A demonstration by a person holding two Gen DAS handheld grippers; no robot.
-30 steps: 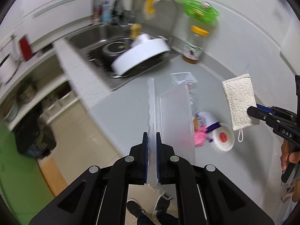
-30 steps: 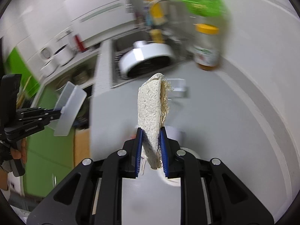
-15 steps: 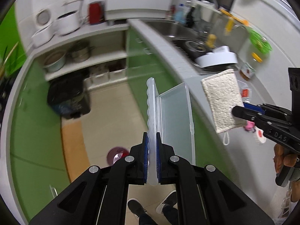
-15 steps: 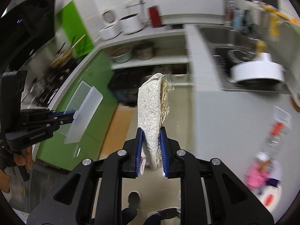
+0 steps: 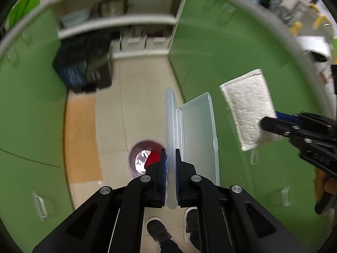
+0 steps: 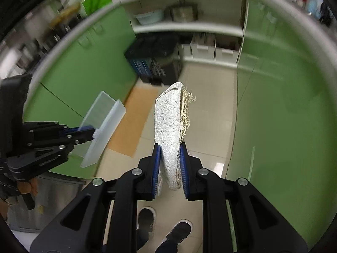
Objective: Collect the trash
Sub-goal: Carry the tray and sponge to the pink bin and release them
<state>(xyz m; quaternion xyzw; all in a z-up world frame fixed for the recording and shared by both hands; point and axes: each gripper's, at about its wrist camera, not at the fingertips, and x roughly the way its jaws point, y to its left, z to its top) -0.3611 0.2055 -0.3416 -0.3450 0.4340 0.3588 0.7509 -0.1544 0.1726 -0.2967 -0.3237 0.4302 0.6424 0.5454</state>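
My left gripper (image 5: pixel 171 164) is shut on the edge of a clear plastic hinged case (image 5: pixel 195 135), held open in the air over the kitchen floor. It also shows in the right wrist view (image 6: pixel 103 126), left of centre. My right gripper (image 6: pixel 170 168) is shut on a pale worn sponge (image 6: pixel 168 130) with a frayed side. The sponge also shows in the left wrist view (image 5: pixel 248 107), to the right of the case. A small purple bin (image 5: pixel 143 160) with a red item inside stands on the floor below the left gripper, partly hidden by its fingers.
Green cabinet fronts (image 6: pixel 284 97) line both sides of the tiled floor (image 6: pixel 210 97). A black crate (image 5: pixel 84 67) sits by open shelves (image 6: pixel 189 27). An orange mat (image 5: pixel 82 139) lies on the floor. The person's shoes (image 6: pixel 164 227) show below the grippers.
Both grippers have swung away from the counter and sink and now point down at the floor. The purple bin has come closer, under the left gripper. Both grips are unchanged.
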